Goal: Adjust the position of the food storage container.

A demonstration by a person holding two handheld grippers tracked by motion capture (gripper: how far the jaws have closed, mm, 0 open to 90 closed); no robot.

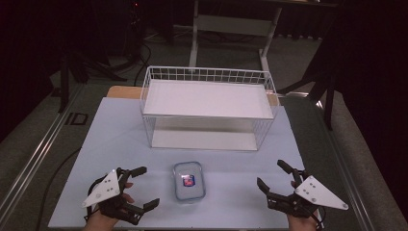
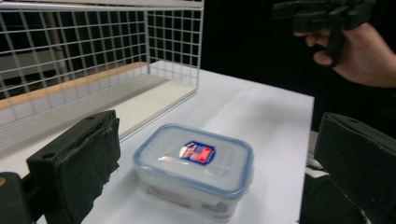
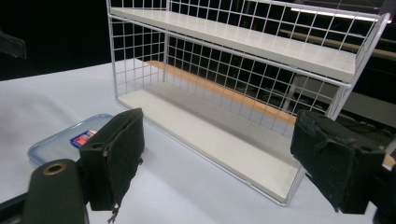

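Observation:
A small clear plastic box with a blue-rimmed lid and a red and blue sticker (image 1: 189,181) lies on the pale table between my two grippers. My left gripper (image 1: 146,187) rests at the near left, jaws wide apart and nothing between them. In the left gripper view the box (image 2: 195,168) sits just ahead of the black pads (image 2: 77,165). At the near right my right gripper (image 1: 273,175) is open too and holds nothing. The right gripper view has the box (image 3: 70,138) partly behind its left pad (image 3: 114,156).
A white wire rack with two shelves (image 1: 208,108) stands behind the box, near the table's far edge; it is in the left gripper view (image 2: 93,70) and the right gripper view (image 3: 243,79). Dark floor, cables and a desk frame (image 1: 231,29) lie beyond.

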